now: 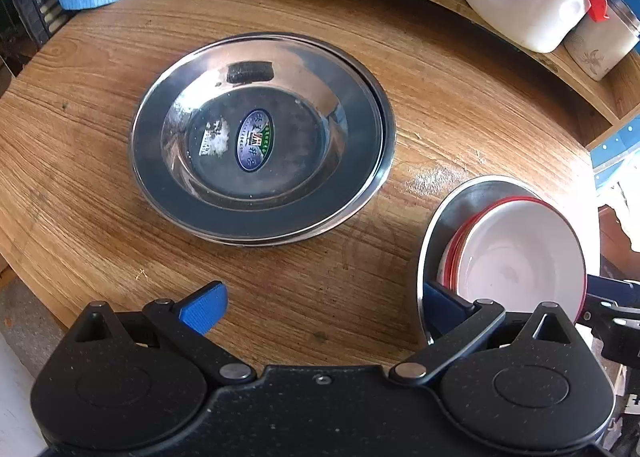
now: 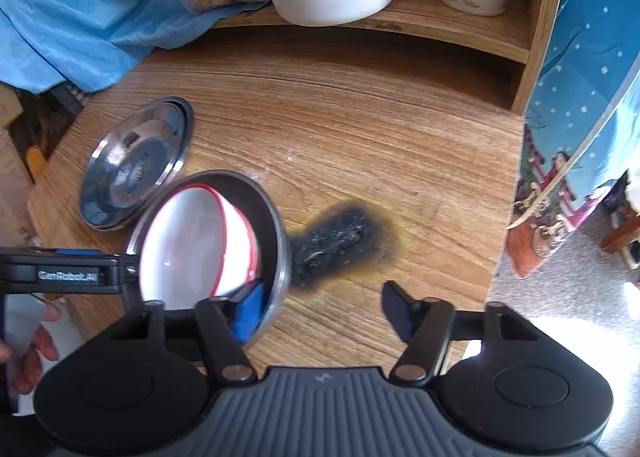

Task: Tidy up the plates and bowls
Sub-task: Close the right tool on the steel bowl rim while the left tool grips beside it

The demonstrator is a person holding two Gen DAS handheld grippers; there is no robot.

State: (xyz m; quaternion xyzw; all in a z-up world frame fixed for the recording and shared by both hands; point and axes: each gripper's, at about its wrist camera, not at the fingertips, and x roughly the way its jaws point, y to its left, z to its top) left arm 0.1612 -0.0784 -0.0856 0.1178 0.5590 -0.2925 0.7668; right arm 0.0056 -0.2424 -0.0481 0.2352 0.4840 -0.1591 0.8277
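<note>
You have a steel plate [image 1: 260, 217] with an oval sticker lying flat on the table, stacked on another. Right of that plate, white red-rimmed bowls [image 1: 520, 257] sit nested inside a second steel plate [image 2: 276, 241] tilted up on edge.

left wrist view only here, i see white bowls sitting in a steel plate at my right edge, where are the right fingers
Observer: The right gripper straddles the plate at its near rim. One blue finger is inside by the bowls, the other is over bare table.
Operator: is it clamped on yet
Observer: No, the outer finger stands clear of the rim.
Operator: anything past the plate
Observer: A black burn mark on the wood, right beside it.
</note>
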